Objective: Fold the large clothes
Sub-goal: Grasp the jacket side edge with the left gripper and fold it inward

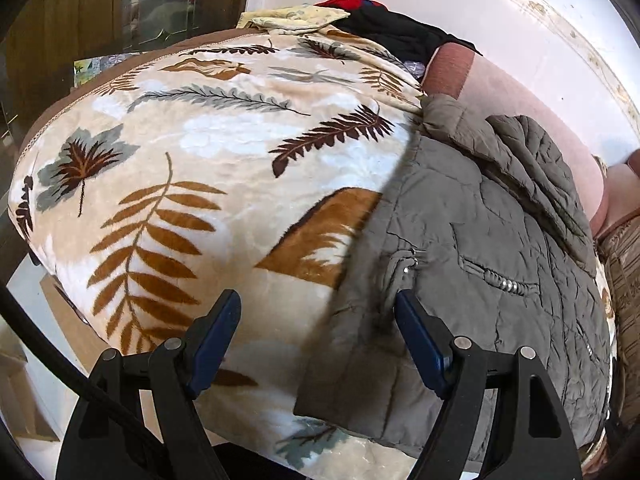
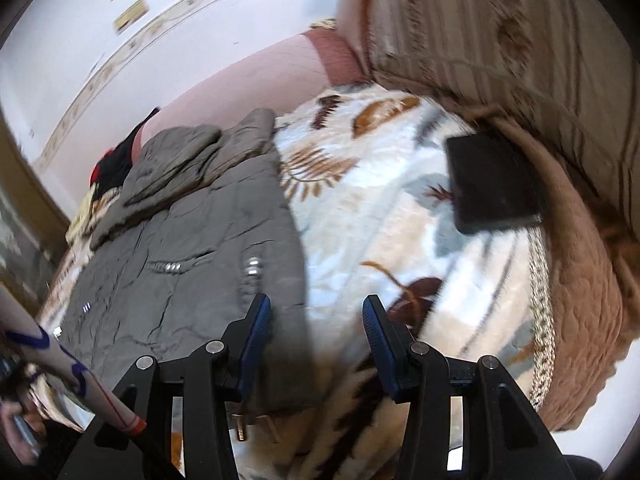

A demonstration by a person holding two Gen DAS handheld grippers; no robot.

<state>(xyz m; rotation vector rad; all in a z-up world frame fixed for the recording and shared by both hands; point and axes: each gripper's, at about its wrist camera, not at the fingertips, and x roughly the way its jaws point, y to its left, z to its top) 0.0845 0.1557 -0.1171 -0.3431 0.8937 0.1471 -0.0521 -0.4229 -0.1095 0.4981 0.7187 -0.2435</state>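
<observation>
A grey-olive quilted jacket (image 1: 480, 240) (image 2: 192, 248) lies spread flat on a bed covered with a cream leaf-patterned blanket (image 1: 180, 160) (image 2: 400, 240). One sleeve is folded over its far part. My left gripper (image 1: 318, 300) hovers open over the jacket's left edge near the hem, one finger above the blanket and the other above the jacket by a zip pocket. My right gripper (image 2: 316, 304) stands open over the jacket's right edge, with its left finger above the fabric and its right finger above the blanket. Neither holds anything.
A flat black tablet-like object (image 2: 492, 180) lies on the blanket near a striped brown pillow (image 2: 500, 40). Black and red clothes (image 1: 392, 28) and a yellow cloth (image 1: 292, 16) are piled at the far end. A patterned sleeve (image 2: 60, 360) shows at lower left.
</observation>
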